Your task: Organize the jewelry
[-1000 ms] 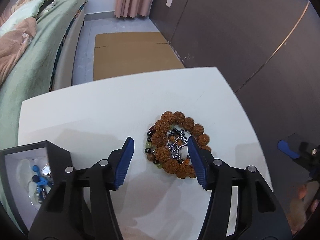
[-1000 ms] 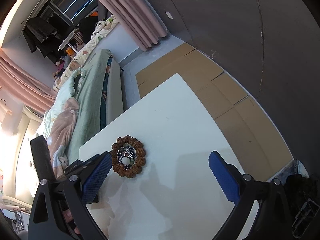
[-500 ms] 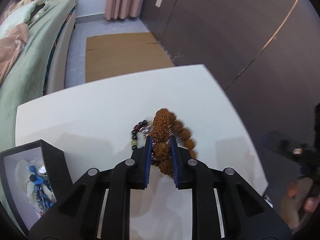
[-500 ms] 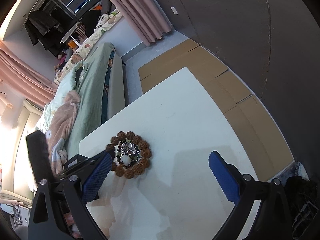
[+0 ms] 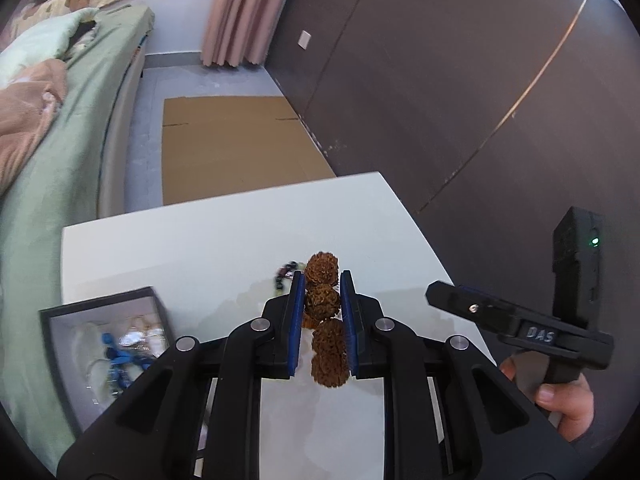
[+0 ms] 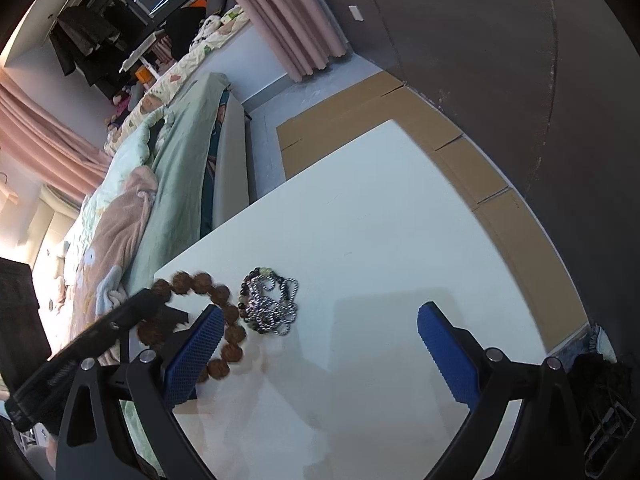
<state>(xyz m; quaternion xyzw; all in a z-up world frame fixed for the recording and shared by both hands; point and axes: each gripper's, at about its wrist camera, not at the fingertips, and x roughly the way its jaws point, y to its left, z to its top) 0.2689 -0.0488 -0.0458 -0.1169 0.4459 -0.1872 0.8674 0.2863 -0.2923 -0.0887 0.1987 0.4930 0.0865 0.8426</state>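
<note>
My left gripper [image 5: 320, 280] is shut on a bracelet of large rough brown beads [image 5: 321, 299] and holds it lifted above the white table [image 5: 200, 248]; the bracelet also shows in the right wrist view [image 6: 224, 308], hanging as a ring. A dark bead bracelet tangled with a silver chain [image 6: 270, 300] lies on the table. It shows partly behind the beads in the left wrist view [image 5: 285, 272]. My right gripper [image 6: 320, 336] is open and empty above the table, right of the jewelry.
An open black jewelry box [image 5: 106, 344] with blue and pale pieces inside sits at the table's left front. A bed with green and pink bedding [image 5: 48, 128] runs along the left. Cardboard [image 5: 232, 140] lies on the floor beyond the table. A dark wall [image 5: 460, 80] stands to the right.
My left gripper closed on the brown bead bracelet and lifted it off the table, away from the dark beads and chain. The right gripper stayed open.
</note>
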